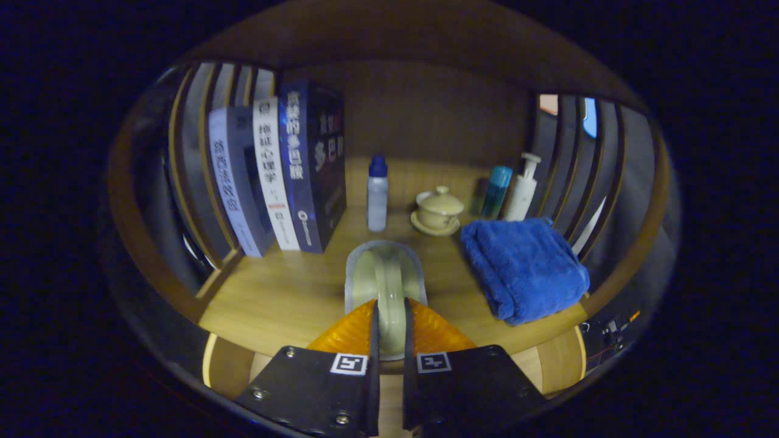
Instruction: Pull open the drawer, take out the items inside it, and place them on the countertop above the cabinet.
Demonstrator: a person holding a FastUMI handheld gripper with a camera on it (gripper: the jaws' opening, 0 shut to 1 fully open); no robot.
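3 books (pixel 274 176) upright at left, could topple if bumped. Gripper (pixel 389 331) clamped on pale green item (pixel 385 277), held over counter (pixel 286 298), not yet set down. Slip likely if grip loosens early. Bottle (pixel 377 194), lidded cup (pixel 438 210) just beyond, easily knocked. Blue towel (pixel 523 267) right, crowding drop spot.

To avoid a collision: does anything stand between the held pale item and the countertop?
Nothing visible does. The gripper is shut on the pale item, with bare countertop around it; the bottle and lidded cup stand beyond, the blue towel beside it.
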